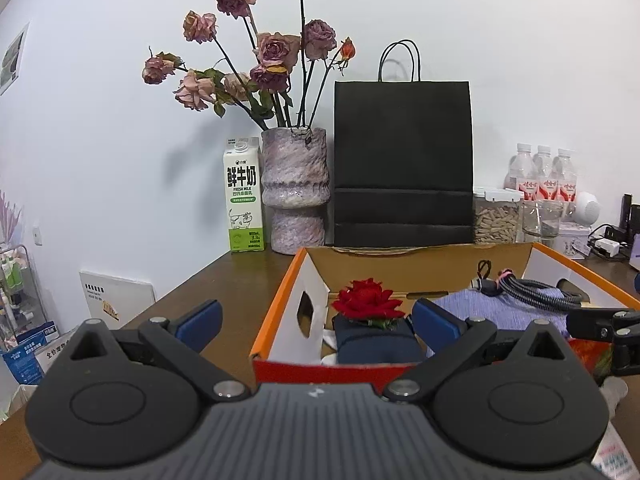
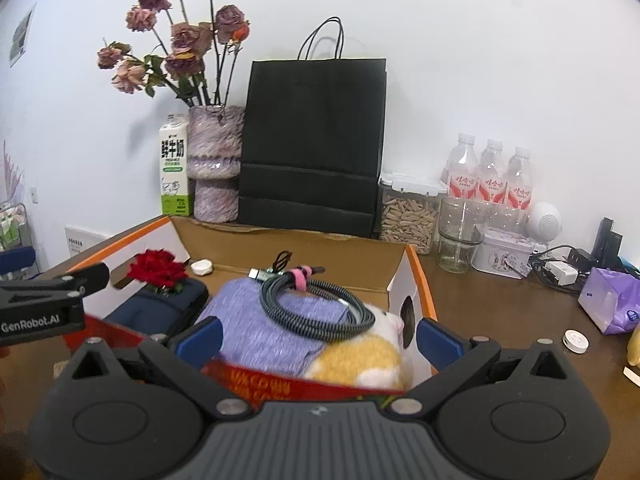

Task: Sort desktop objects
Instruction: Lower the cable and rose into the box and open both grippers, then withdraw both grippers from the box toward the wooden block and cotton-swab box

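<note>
Cardboard box point(image 1: 420, 258) with orange rim sits on the brown table point(image 1: 224, 284), in front of the black paper bag point(image 1: 402, 164). Left gripper point(image 1: 316, 322) hovers at the box's near-left corner, jaws wide open, nothing between them. Right gripper point(image 2: 318, 338) hovers at the box's near wall, jaws also spread wide and empty; its view shows the left gripper's arm poking in at the left edge.

Inside the box: red rose point(image 1: 368, 300) on a dark blue case point(image 1: 374, 340) at the left side, purple cloth point(image 2: 276, 316) to the right of the case, braided cable point(image 2: 312, 306) with a pink tie coiled on top of the cloth. Only the right wrist view shows the yellow-and-white plush toy point(image 2: 360, 356) against the box's near-right corner and a small white case point(image 2: 202, 267) at the back of the box behind the rose.

Behind the box: milk carton point(image 1: 243, 196) and vase point(image 1: 296, 188) of dried roses left of the bag; seed jar point(image 2: 408, 212), glass cup point(image 2: 456, 236), three water bottles point(image 2: 490, 178) right of it. Right wrist view alone shows a purple tissue pack point(image 2: 610, 304) and a round white puck point(image 2: 575, 341) on the table right of the box.
</note>
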`<action>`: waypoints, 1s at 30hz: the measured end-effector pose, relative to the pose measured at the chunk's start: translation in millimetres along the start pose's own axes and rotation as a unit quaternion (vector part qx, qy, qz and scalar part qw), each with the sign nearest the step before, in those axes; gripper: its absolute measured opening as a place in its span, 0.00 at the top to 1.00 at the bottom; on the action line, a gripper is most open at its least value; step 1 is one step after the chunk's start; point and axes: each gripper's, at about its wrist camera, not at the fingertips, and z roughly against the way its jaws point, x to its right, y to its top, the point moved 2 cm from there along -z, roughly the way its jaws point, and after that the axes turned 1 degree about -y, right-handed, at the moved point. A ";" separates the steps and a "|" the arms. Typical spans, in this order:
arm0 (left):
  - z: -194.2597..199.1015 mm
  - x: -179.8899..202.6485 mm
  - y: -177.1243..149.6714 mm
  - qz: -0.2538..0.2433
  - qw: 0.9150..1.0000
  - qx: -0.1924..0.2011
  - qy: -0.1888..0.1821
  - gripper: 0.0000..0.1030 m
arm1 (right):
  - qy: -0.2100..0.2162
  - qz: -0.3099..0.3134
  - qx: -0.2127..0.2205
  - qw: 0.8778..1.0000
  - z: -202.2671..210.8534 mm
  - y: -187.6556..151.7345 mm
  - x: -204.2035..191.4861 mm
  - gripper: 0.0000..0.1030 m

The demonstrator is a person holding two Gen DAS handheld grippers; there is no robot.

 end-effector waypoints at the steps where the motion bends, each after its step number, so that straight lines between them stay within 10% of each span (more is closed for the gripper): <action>1: 2.6 -1.6 -1.2 0.000 1.000 -0.001 -0.001 0.00 | 0.001 0.000 -0.001 1.000 2.4 -1.6 -0.1 0.00; 30: 23.8 -24.0 -28.0 -0.031 0.998 -0.045 -0.017 0.00 | 0.036 -0.036 -0.052 0.997 37.9 -47.6 22.0 0.00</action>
